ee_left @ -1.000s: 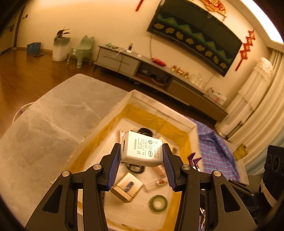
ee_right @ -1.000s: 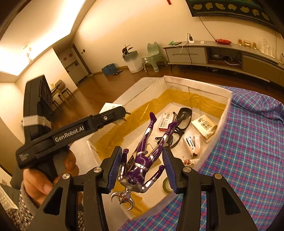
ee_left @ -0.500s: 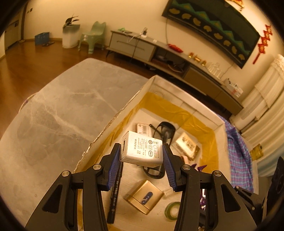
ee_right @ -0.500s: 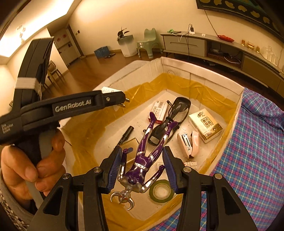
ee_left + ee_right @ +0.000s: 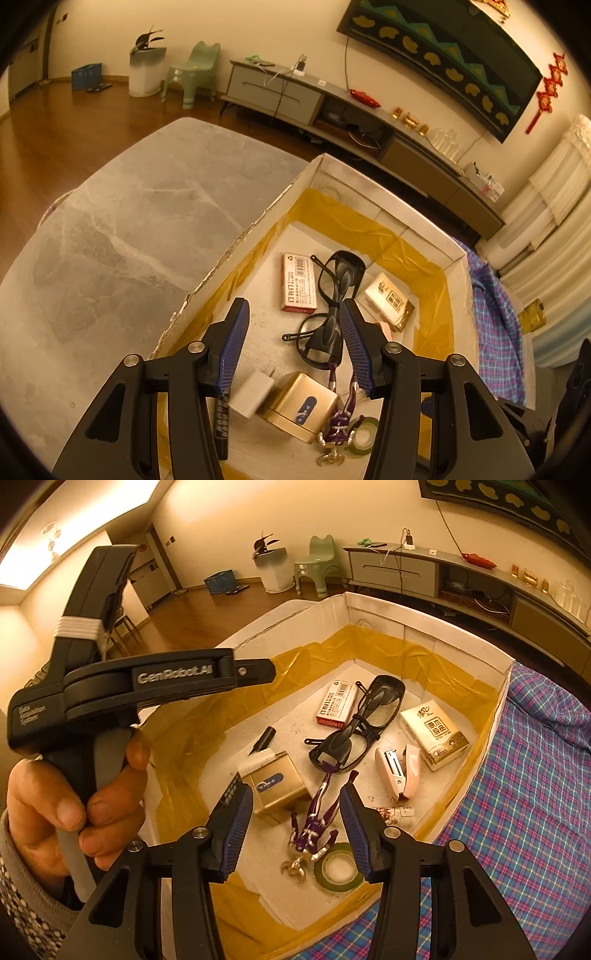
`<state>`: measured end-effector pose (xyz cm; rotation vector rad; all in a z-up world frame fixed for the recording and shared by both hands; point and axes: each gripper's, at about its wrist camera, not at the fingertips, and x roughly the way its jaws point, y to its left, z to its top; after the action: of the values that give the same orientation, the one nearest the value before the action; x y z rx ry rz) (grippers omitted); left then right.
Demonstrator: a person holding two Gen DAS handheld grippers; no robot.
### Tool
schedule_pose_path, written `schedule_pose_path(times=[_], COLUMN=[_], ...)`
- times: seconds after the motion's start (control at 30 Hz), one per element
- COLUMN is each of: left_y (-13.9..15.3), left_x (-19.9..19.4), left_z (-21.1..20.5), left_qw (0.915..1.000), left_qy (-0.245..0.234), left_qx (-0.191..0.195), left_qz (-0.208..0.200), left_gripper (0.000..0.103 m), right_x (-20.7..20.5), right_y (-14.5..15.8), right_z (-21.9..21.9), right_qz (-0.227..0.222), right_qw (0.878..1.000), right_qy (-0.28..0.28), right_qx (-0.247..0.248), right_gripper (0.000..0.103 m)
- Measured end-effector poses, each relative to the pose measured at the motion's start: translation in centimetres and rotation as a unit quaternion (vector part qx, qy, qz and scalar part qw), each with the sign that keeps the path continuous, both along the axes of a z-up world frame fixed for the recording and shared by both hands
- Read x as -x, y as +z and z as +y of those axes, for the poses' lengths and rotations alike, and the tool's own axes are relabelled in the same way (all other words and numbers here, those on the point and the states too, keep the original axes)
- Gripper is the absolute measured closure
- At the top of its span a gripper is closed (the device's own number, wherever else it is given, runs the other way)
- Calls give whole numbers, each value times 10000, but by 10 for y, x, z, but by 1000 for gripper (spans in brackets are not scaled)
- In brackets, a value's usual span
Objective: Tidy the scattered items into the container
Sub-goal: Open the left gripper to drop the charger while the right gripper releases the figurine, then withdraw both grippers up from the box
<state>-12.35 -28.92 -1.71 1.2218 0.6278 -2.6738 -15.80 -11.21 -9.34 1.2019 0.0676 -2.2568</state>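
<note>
left tool (image 5: 293, 345): jaws spread, have just been opening, nothing between the pads; hangs over the box.
right tool (image 5: 295, 829): jaws apart, nothing clamped; the purple figure (image 5: 314, 821) lies on the box floor below the gap, pads clear of it.
charger (image 5: 253, 393): white plastic block, matte, now on the box floor, touching the gold tin (image 5: 301, 406).
container (image 5: 424, 624): shallow white foam-like box, ragged left rim, yellow glossy tape lining the inner corners.
already in: red-and-white staple carton (image 5: 338, 701), black glasses (image 5: 356, 727), tissue pack (image 5: 434, 733), pink stapler (image 5: 400, 773), black marker (image 5: 264, 738), green tape roll (image 5: 338, 867), small tube (image 5: 397, 811).
figure texture: hard glossy plastic, thin limbs, silver claws; would snag easily.
progress: looks near done. Both carried items are down.
left: grey marble tabletop (image 5: 122, 229) shows nothing loose; plaid cloth (image 5: 535, 794) at right shows nothing either, but its far side is out of frame, so can't confirm.
</note>
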Motion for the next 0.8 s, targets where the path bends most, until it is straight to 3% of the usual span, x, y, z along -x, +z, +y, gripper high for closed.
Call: schedule_pose_path(times=[0.3,0.53,0.63,0.8], left_y=[11,24,32,50], left_x=[-12,-26,-34,-50], left_z=[19,34,42,53], left_qw=[9970,9948,9927,9890], left_qy=[-37,-162,-209,-226], left_qx=[770,999,1172,1357], left_qz=[22,77,216,536], left_gripper=[49,47,39,37], right_x=[-29,-42,-46,-50], right_y=[8,13,18,24], right_z=[8,13,14,22], right_qz=[133,130,169,202], right_qw=[9993,9986,9983,9985], right_qy=[347,441,462,388], right_qx=[55,261,313,336], right_gripper=[42,40,40,39])
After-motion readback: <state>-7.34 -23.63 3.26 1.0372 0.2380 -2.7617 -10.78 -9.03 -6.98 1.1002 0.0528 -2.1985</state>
